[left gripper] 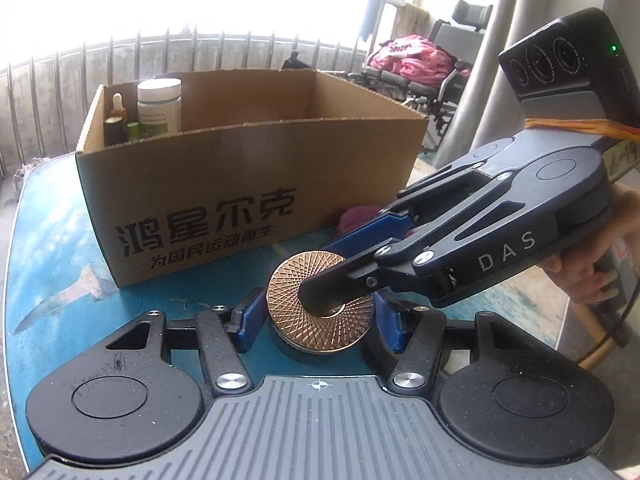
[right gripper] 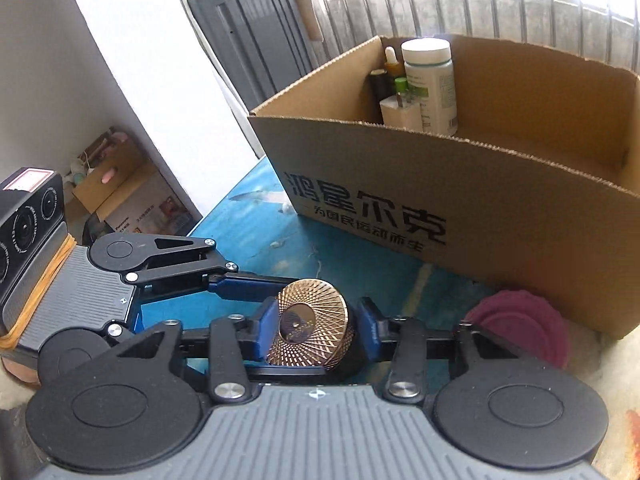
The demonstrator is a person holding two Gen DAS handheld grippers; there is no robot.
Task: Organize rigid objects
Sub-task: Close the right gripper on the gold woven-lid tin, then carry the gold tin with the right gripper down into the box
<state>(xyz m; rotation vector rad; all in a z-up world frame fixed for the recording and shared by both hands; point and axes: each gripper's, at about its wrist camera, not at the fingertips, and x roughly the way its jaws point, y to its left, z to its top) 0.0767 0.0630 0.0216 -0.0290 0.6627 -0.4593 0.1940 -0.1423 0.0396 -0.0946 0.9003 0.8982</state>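
Sitting tilted in the clenched right gripper [right gripper: 318,330], a gold-lidded jar [right gripper: 310,316], between fingers of the left gripper [left gripper: 318,320], hold unclear.

Daylight blows out the top of both views behind the railing [left gripper: 200,60], and fisheye curvature bends the edges.

Round lidded jar [left gripper: 320,304] is set on the table [left gripper: 52,264], near side, flanked by both grippers. Cardboard box [left gripper: 248,184] is placed behind it; bottles [left gripper: 159,106] are grouped in its far-left corner. Cloth [right gripper: 520,328] is found right of jar, against the box front.
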